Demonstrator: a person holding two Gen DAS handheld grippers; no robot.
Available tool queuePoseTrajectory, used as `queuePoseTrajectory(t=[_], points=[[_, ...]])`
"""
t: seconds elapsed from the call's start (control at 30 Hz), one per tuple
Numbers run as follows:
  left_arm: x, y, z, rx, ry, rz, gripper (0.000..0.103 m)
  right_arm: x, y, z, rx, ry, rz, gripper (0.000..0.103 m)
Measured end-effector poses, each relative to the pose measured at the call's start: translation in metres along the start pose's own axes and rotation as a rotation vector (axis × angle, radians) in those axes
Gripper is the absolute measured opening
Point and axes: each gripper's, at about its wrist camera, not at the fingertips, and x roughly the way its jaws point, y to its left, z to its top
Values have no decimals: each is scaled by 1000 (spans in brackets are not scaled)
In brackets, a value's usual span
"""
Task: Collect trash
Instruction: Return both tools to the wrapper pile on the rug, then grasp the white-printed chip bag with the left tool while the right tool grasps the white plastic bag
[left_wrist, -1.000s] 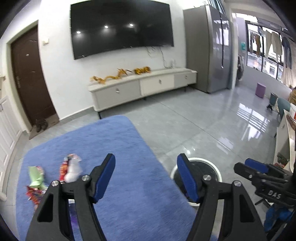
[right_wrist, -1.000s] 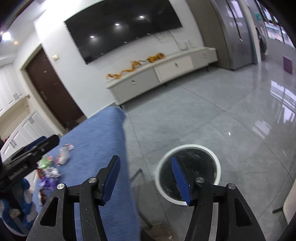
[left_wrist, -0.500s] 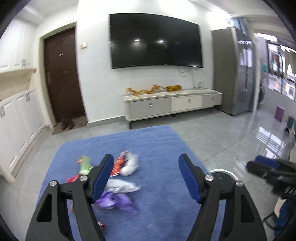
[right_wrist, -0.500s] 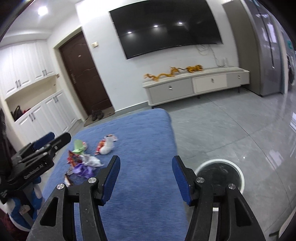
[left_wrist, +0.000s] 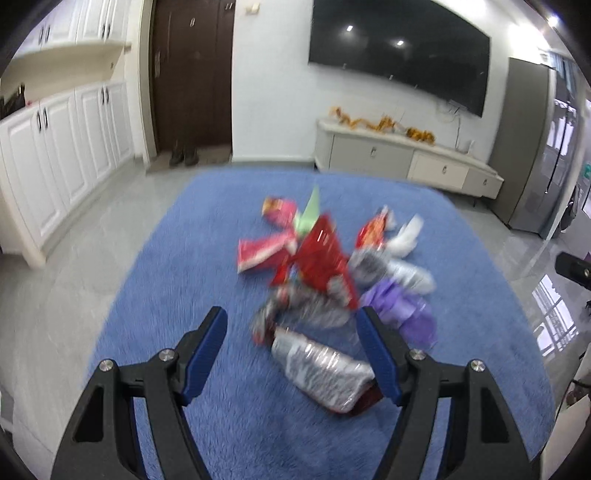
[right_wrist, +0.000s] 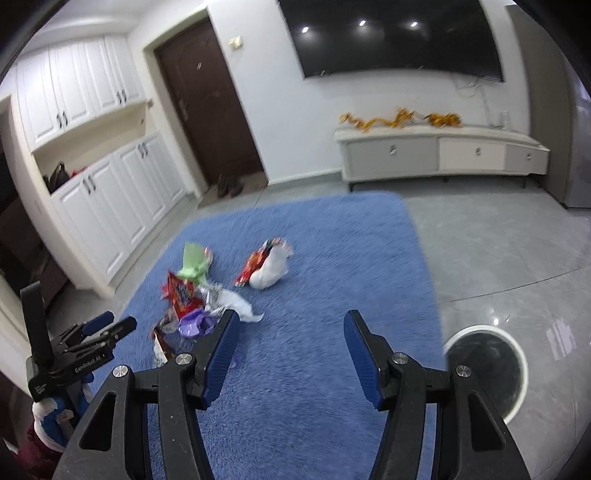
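A pile of trash lies on the blue rug (left_wrist: 177, 266): a red wrapper (left_wrist: 321, 254), a silver foil packet (left_wrist: 321, 369), a purple wrapper (left_wrist: 402, 310), a white crumpled bag (left_wrist: 406, 236) and green paper (left_wrist: 308, 216). My left gripper (left_wrist: 291, 314) hovers open just over the near side of the pile, and the foil packet shows between its fingers, untouched. My right gripper (right_wrist: 290, 317) is open over bare rug (right_wrist: 332, 240), empty, with the pile (right_wrist: 192, 295) to its left. The left gripper (right_wrist: 110, 323) appears at the left of the right wrist view. The white-rimmed round bin (right_wrist: 480, 328) stands on the floor at the right.
A low TV cabinet (right_wrist: 439, 151) and a wall TV (right_wrist: 399, 37) are at the back. A dark door (right_wrist: 207, 103) with shoes (right_wrist: 229, 184) in front and white cupboards (right_wrist: 110, 206) line the left. Grey tiles (right_wrist: 498, 251) surround the rug.
Both views have swung left, from the bin to the trash pile. The left gripper has come lower and closer to the pile; the bin has left its view.
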Motion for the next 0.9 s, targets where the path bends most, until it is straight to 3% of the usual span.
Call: queuePoseTrajectory(t=[0.1, 0.23, 0.5, 0.77, 0.9], points=[[22, 7, -14, -56, 86, -45, 71, 31, 12, -1, -21, 75, 35, 56], [38, 12, -21, -106, 133, -91, 71, 69, 27, -4, -61, 157, 54, 56], [52, 15, -23, -124, 162, -136, 71, 123, 60, -9, -125, 268, 131, 56], [46, 19, -30, -130, 144, -169, 71, 151, 56, 5, -93, 280, 135, 56], [43, 18, -32, -127, 138, -175, 70, 168, 65, 10, -108, 302, 158, 65]])
